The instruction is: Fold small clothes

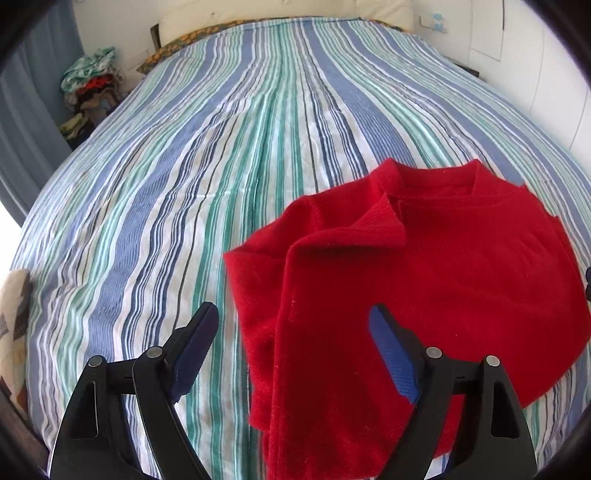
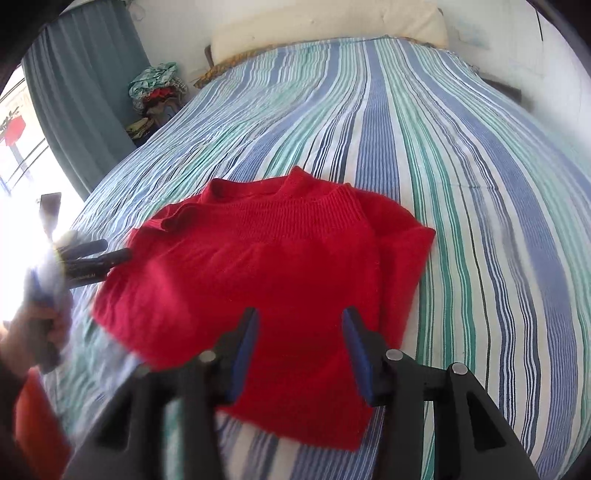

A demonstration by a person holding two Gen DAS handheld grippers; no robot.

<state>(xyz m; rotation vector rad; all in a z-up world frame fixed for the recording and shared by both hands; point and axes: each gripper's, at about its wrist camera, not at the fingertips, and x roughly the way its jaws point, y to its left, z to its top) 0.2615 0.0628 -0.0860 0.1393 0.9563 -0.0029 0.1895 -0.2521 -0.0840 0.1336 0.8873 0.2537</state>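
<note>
Left tongs (image 1: 293, 314) are spread apart and grasp nothing; they hover over the left edge of the red sweater (image 1: 424, 280). This sweater lies partly folded on the striped bed cover (image 1: 221, 155), its collar toward the pillow (image 2: 328, 27). Right tongs (image 2: 300, 317) are also released, above the sweater's near hem. Far left of the sweater, beside the bed, sits a clothes pile (image 1: 90, 83).

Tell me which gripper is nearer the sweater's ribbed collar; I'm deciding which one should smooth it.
Right, probably. The right gripper hangs open over the red sweater, in line with the collar. The left gripper, also open, sits at the sweater's folded left edge, off to the side.
</note>
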